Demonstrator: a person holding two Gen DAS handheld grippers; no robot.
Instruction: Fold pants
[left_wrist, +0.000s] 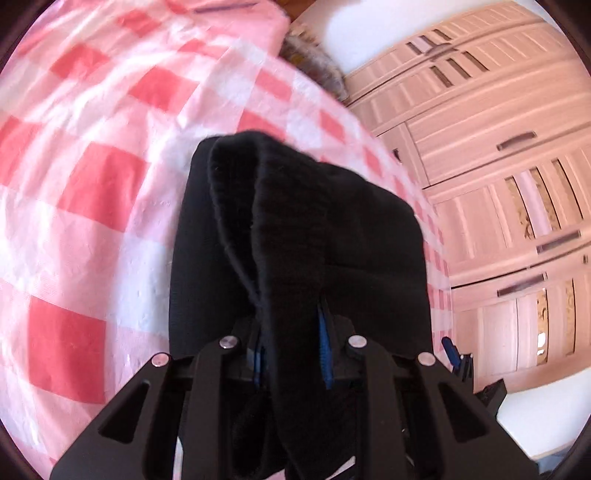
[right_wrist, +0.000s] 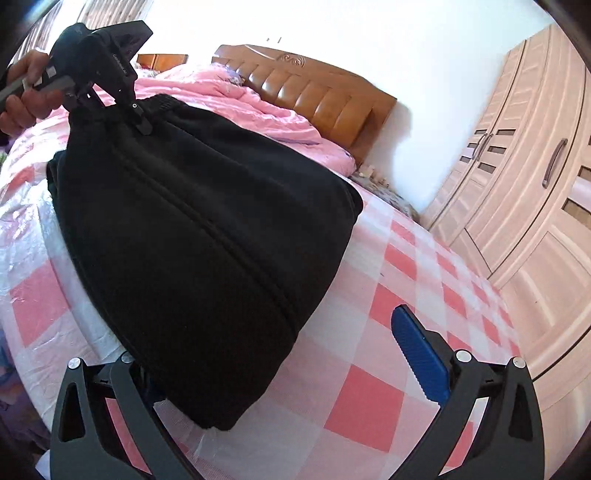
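A pink-and-white checked bedsheet (right_wrist: 369, 406) is covering the bed under you. Your left gripper (left_wrist: 291, 354) is pinching the black pants (right_wrist: 199, 236) by a bunched edge, lifting it. Your right gripper (right_wrist: 280, 354) is standing spread wide, pants lying folded beside its left finger.

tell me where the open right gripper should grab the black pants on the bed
Take the near edge of the pants, where the cloth bulges just beside the open right gripper. Come in low over the bedspread from the front; the left gripper already pinches the far waistband.
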